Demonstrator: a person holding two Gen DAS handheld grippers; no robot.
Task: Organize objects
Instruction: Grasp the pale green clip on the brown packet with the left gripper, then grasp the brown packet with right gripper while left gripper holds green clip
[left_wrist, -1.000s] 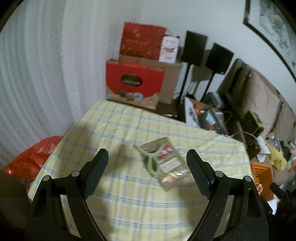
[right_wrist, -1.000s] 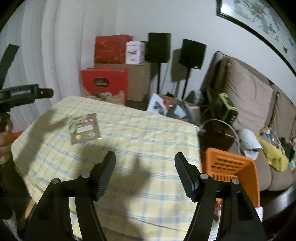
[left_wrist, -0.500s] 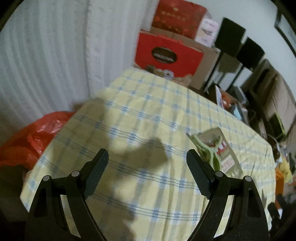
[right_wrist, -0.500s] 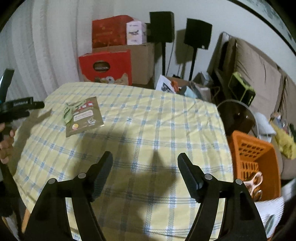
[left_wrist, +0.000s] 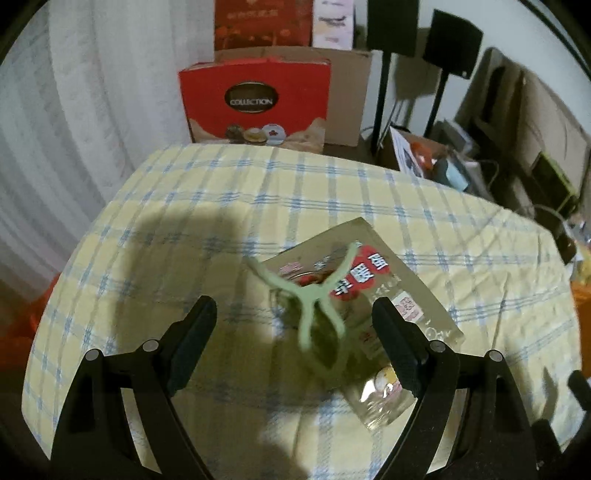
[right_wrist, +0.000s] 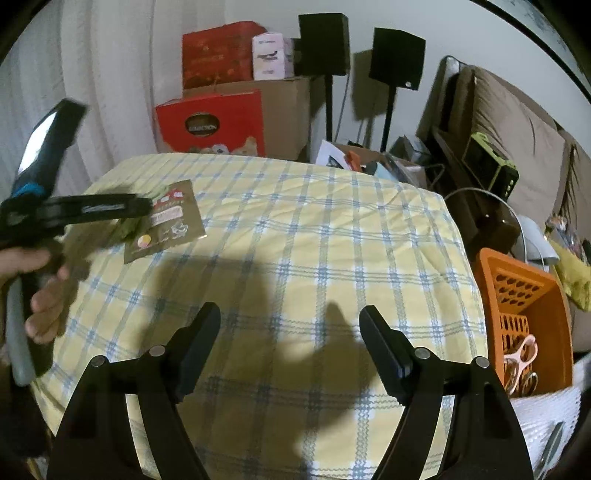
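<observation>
A brown snack packet (left_wrist: 391, 284) lies on the yellow checked tablecloth (left_wrist: 184, 221), with a pale green clip (left_wrist: 314, 314) clamped on its near corner. My left gripper (left_wrist: 295, 332) hovers low over it, open, the clip between its fingers and untouched by the pads. The right wrist view shows the same packet (right_wrist: 173, 225) at the table's left with the left gripper (right_wrist: 140, 208) over its edge, held by a hand (right_wrist: 40, 295). My right gripper (right_wrist: 290, 336) hangs over bare cloth (right_wrist: 332, 240), its jaws opening with nothing between them.
An orange basket (right_wrist: 517, 295) holding several clips (right_wrist: 521, 354) stands off the table's right edge. Red gift boxes (left_wrist: 255, 103) and a cardboard box (right_wrist: 288, 107) sit behind the table, with two speakers (right_wrist: 395, 55) on stands. A sofa (right_wrist: 517, 129) with clutter lies right.
My left gripper has dropped and swung back toward the packet, so the green clip now sits between its fingers. My right gripper sank a little over the cloth and its jaws spread wider.
</observation>
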